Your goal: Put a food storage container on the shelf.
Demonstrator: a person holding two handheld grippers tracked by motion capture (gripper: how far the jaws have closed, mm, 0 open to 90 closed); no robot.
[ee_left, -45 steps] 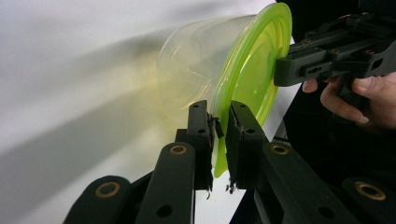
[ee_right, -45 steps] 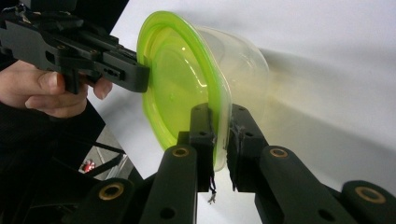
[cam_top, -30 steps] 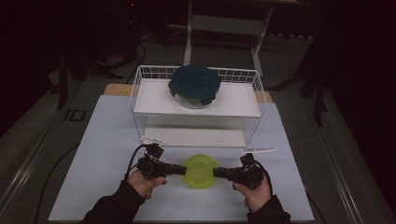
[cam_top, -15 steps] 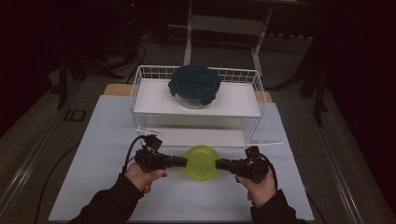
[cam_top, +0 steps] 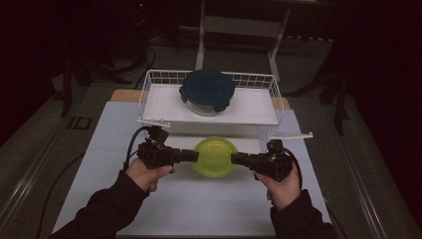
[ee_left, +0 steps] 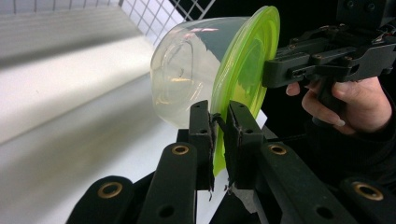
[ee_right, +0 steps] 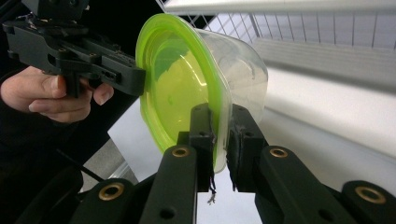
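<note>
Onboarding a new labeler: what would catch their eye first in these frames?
First, the clear plastic container with the lime-green lid, gripped at opposite rim edges by the left gripper and right gripper near the middle of the white table. Behind it, a dark teal-lidded glass container sits in the white wire basket.

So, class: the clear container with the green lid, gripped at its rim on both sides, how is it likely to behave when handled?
The container looks empty, so it is probably light. The left gripper and right gripper each pinch just the green lid rim, which may flex or slip. Its smooth, rounded wall suggests it could roll if laid sideways.
</note>
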